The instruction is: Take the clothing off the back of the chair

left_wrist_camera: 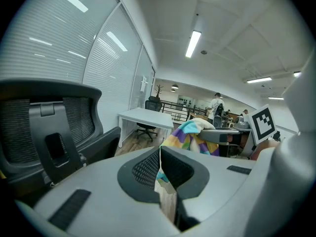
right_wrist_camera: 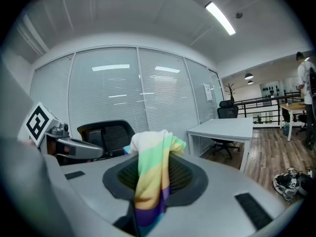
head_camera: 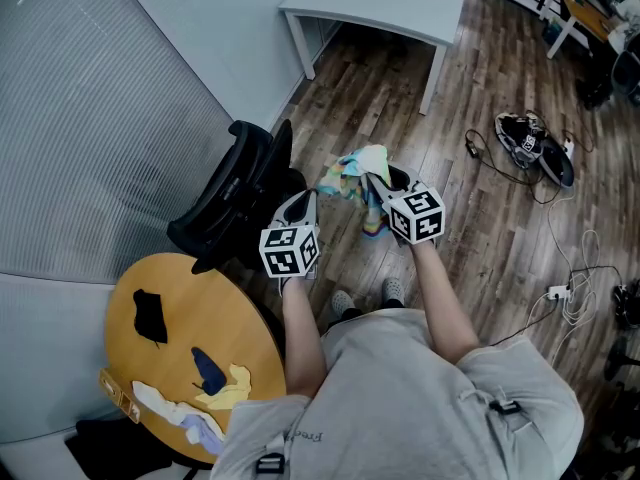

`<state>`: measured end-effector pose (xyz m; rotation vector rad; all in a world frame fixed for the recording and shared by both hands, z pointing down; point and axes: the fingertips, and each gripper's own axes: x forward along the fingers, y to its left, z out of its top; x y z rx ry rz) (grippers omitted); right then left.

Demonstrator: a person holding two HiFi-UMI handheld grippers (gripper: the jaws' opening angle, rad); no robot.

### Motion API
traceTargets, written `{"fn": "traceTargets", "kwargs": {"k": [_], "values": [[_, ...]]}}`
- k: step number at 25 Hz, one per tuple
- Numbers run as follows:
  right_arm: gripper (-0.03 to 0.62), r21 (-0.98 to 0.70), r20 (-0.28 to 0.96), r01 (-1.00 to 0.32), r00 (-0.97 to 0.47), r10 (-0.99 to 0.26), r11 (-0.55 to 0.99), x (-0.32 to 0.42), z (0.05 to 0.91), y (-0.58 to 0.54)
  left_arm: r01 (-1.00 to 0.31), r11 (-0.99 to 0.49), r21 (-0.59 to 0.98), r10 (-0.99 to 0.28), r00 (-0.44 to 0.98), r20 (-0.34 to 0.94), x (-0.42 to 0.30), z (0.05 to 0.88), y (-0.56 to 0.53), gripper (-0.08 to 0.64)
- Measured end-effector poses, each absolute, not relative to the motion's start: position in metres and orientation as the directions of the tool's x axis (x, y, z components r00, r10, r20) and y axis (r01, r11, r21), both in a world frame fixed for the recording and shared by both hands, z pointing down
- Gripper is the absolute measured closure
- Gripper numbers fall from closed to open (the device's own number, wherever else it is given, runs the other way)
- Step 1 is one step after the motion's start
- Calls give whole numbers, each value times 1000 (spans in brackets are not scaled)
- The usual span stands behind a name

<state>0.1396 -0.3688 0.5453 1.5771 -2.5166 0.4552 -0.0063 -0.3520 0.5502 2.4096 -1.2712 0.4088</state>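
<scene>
- Wood-plank flooring [head_camera: 470, 78] runs through an office with blind-covered glass walls. A black mesh-backed office chair [head_camera: 235, 193] stands just beside a round wooden worktop [head_camera: 130, 353].
- One rainbow-striped soft fabric garment [head_camera: 358, 171] hangs in the air between the two grippers. It is beside the chair's back and, as far as the head view shows, clear of it.
- The left gripper [head_camera: 306, 204] has its jaws together on a thin edge of the garment. The right gripper [head_camera: 381, 190] has its jaws clamped on a thicker, bunched fold that drapes over them.
- Handling, as a judgement: the garment looks light, limp and not fragile. It will sag and could snag on the chair's headrest or arms.
- The thin pinch on the left looks likelier to slip. Bunched fabric gives the surer hold, and two spaced grips keep it spread.
- Counted: one garment, two grippers, one chair close by, one white desk [head_camera: 385, 3] and one pair of dark shoes [head_camera: 530, 140].
- The worktop carries four cloth scraps: black [head_camera: 150, 316], dark blue [head_camera: 208, 370], yellow [head_camera: 238, 384] and pale [head_camera: 170, 408].
</scene>
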Motion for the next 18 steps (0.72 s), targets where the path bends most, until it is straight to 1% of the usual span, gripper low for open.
{"fn": "traceTargets", "kwargs": {"k": [7, 18], "values": [[477, -187, 269, -895, -442, -855, 404, 143, 545, -369, -824, -526, 211, -718, 563, 409, -2, 547, -351, 532], [477, -202, 259, -890, -452, -854, 409, 144, 544, -369, -830, -523, 197, -720, 553, 419, -1, 549, -347, 532]]}}
